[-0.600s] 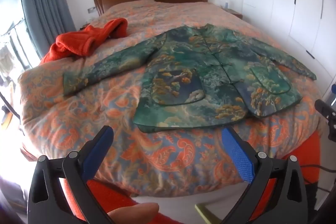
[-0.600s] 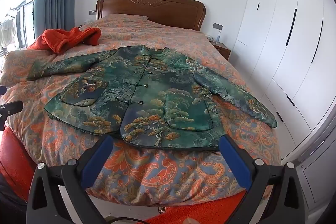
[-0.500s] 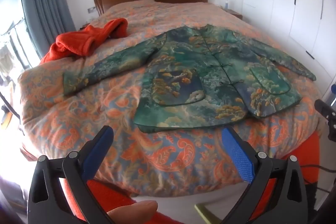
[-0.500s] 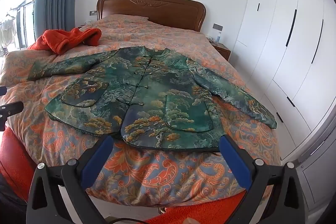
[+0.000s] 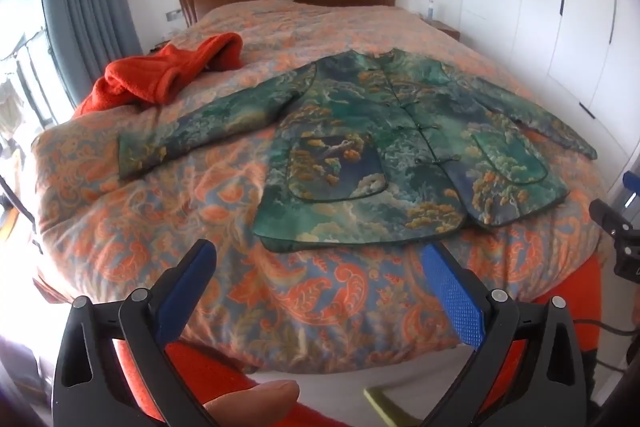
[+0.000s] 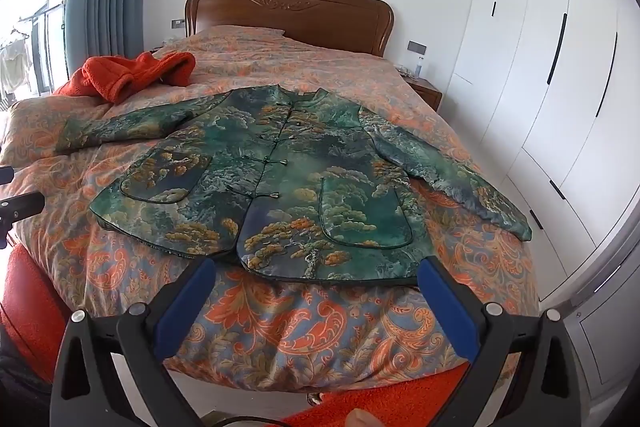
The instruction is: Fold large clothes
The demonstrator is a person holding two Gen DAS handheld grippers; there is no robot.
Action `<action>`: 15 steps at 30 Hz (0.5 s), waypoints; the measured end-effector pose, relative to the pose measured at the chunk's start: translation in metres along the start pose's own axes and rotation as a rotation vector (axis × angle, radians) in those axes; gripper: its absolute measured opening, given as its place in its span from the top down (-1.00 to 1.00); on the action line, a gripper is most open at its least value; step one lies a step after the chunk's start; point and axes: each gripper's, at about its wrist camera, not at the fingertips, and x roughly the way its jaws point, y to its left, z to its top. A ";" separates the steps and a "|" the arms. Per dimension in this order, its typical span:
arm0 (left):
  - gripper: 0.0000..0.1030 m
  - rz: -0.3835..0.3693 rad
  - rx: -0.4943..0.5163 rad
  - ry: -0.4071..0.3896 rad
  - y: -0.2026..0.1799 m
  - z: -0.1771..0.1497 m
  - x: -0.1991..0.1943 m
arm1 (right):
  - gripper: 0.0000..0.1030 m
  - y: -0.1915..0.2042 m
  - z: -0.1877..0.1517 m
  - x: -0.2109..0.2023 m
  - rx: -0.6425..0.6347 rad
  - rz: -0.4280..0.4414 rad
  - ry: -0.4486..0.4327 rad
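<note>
A green patterned jacket (image 5: 384,155) (image 6: 280,187) lies spread flat, front up, on the bed, both sleeves stretched out to the sides and its knot buttons done up. My left gripper (image 5: 318,259) hangs open above the foot of the bed, short of the jacket's hem, with nothing between its blue pads. My right gripper (image 6: 316,275) is open too, just before the hem near the right pocket, and holds nothing. A fingertip (image 5: 256,401) shows at the bottom of the left wrist view.
An orange fleece garment (image 5: 168,75) (image 6: 132,73) lies crumpled at the bed's left side. The bed has an orange paisley cover (image 5: 160,227) and a wooden headboard (image 6: 288,15). White wardrobe doors (image 6: 540,87) line the right wall; grey curtains (image 5: 80,7) hang left.
Both grippers have drifted very slightly; the jacket and the orange garment have not moved.
</note>
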 end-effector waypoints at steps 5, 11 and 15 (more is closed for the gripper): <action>-0.99 -0.007 -0.005 -0.006 0.000 0.001 -0.002 | -1.00 0.000 0.001 0.000 0.004 -0.001 -0.003; -0.99 -0.015 -0.007 0.000 0.003 0.002 -0.003 | -1.00 0.002 0.000 0.000 0.015 0.010 0.003; -0.99 -0.017 -0.008 0.002 0.002 0.003 -0.003 | -1.00 0.004 -0.001 0.001 0.018 0.014 0.009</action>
